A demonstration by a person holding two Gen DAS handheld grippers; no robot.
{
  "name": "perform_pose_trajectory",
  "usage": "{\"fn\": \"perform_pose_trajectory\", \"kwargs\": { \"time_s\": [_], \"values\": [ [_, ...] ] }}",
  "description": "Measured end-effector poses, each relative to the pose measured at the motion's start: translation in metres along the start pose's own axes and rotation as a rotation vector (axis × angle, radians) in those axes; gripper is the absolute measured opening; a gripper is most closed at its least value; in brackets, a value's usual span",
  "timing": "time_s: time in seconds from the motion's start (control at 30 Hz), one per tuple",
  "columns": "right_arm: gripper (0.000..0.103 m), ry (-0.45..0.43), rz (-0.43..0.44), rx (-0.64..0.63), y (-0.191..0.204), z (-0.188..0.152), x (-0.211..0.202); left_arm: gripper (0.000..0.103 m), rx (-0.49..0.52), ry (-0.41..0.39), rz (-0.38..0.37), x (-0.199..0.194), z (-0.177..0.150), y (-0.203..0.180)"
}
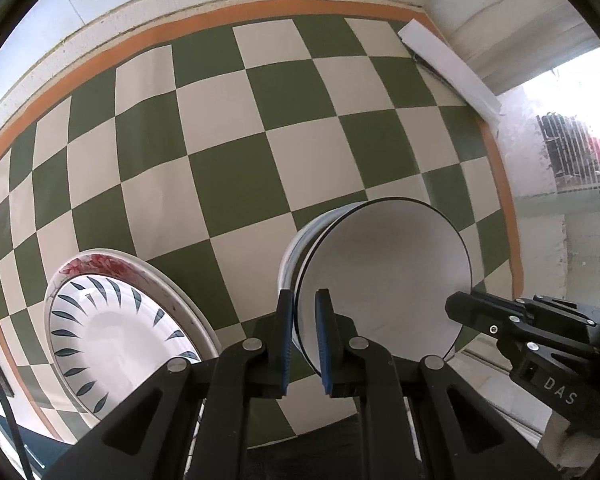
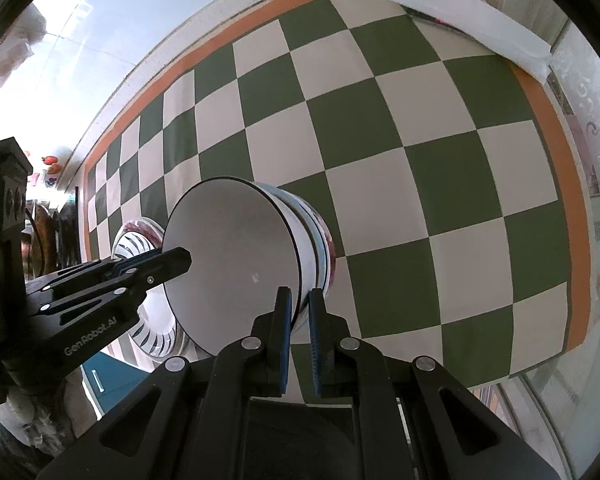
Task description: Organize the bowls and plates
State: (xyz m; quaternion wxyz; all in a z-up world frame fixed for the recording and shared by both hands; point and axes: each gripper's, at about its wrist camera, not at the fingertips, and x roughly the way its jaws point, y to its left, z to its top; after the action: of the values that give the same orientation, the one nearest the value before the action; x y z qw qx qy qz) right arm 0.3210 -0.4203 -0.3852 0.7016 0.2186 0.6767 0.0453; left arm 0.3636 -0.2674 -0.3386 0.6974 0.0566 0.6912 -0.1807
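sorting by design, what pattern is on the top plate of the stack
Dark blue leaf strokes round a white plate; left wrist view.

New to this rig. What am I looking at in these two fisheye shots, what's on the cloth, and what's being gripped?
There is no robot arm here. A person holds a two-finger tool in each hand, and each tool carries a fisheye camera looking forward along its fingers.

In the left wrist view, the left tool is shut on the rim of the top bowl, white with a thin black edge. The right tool touches the opposite rim.

The right wrist view shows the reverse: the right tool pinches the same rim, with the left tool across from it.

That bowl tops a nested bowl stack on a green and cream checkered cloth. Beside it lie stacked plates, the top one with dark leaf marks.
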Motion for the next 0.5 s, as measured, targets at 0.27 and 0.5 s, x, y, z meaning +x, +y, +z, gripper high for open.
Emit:
{"fn": "perform_pose_trajectory", "kwargs": {
  "time_s": [0.27,0.5],
  "values": [
    [0.01,0.013,-0.01,-0.007,0.0022,0.0034,0.0065,0.009,-0.006,0.006,0.008,0.0043,0.0021,0.0024],
    [0.01,0.023,-0.003,0.003,0.001,0.0036,0.0084,0.009,-0.009,0.002,0.009,0.0035,0.0009,0.0038]
  ]
}}
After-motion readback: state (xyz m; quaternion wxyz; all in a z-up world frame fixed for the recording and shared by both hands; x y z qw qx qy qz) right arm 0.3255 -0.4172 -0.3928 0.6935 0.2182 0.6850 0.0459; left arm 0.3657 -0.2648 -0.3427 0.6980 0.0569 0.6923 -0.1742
